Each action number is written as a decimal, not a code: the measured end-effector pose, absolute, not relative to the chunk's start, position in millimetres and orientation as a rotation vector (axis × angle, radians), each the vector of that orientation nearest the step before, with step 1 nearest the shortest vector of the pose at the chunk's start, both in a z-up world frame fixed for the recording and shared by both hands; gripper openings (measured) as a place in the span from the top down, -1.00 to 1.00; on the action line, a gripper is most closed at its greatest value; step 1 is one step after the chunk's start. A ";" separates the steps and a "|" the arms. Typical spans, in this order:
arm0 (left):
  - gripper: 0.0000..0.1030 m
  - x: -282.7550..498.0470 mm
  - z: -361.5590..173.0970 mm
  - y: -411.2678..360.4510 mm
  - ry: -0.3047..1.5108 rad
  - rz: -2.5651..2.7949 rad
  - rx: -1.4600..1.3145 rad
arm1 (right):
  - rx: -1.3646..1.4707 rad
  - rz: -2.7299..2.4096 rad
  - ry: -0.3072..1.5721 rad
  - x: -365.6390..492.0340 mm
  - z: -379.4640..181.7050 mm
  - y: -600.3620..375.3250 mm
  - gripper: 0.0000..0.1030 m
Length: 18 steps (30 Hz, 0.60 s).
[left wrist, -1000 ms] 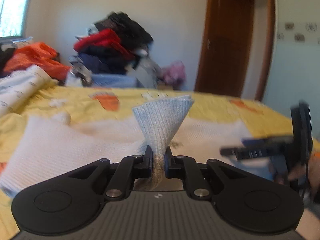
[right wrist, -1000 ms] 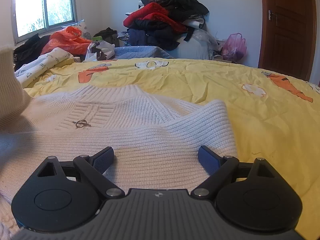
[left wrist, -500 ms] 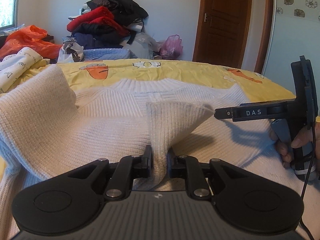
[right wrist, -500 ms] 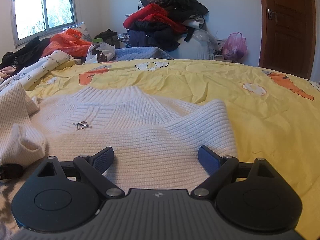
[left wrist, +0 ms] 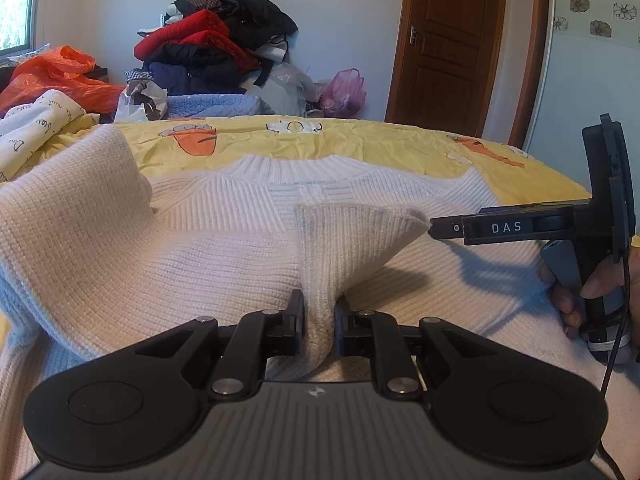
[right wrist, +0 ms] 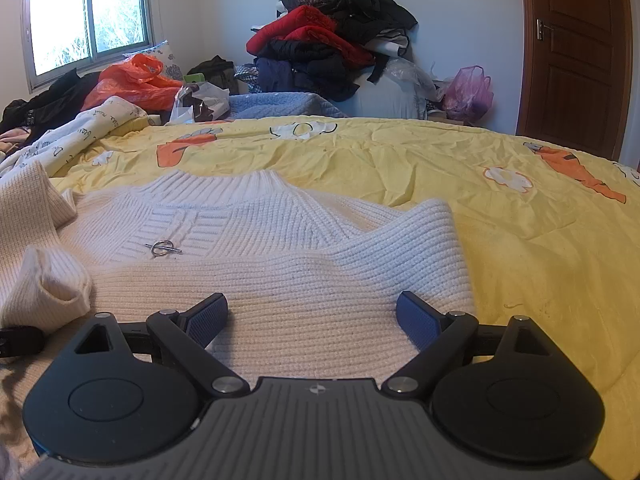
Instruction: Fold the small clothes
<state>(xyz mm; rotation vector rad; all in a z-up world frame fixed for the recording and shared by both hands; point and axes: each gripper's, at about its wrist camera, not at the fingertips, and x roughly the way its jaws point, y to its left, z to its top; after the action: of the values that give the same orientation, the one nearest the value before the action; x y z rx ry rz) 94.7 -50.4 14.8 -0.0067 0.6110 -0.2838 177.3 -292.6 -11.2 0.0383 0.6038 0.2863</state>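
A cream knit sweater point(left wrist: 224, 248) lies flat on the yellow bed, collar at the far side. My left gripper point(left wrist: 319, 312) is shut on the cuff of its left sleeve point(left wrist: 344, 240), held low over the sweater's body. In the right wrist view the sweater point(right wrist: 304, 296) has its right sleeve folded across the chest, with a metal pin point(right wrist: 162, 248) near the collar. My right gripper point(right wrist: 312, 316) is open and empty just above the folded sleeve. It also shows in the left wrist view point(left wrist: 560, 224) at the right. The held cuff point(right wrist: 52, 288) shows at the left of the right wrist view.
The yellow bedsheet point(right wrist: 500, 216) with carrot prints extends to the right and beyond the sweater. A heap of dark and red clothes point(right wrist: 332, 44) stands behind the bed. An orange bag point(right wrist: 132, 84) and a printed blanket point(right wrist: 80, 128) lie at the far left. A wooden door point(left wrist: 448, 44) is at the right.
My left gripper has carried the sleeve cuff from high above the bed down and across onto the sweater's body. My right gripper has stayed open in place.
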 end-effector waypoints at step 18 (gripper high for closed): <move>0.69 94.4 14.6 -49.3 0.608 -0.286 0.001 | 0.040 0.287 0.603 176.8 -11.0 -293.5 -0.76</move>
<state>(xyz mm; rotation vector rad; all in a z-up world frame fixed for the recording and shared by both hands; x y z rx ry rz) 94.4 -49.3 14.6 0.0011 0.6078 -0.2865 176.8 -293.5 -11.0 0.0402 0.6031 0.2871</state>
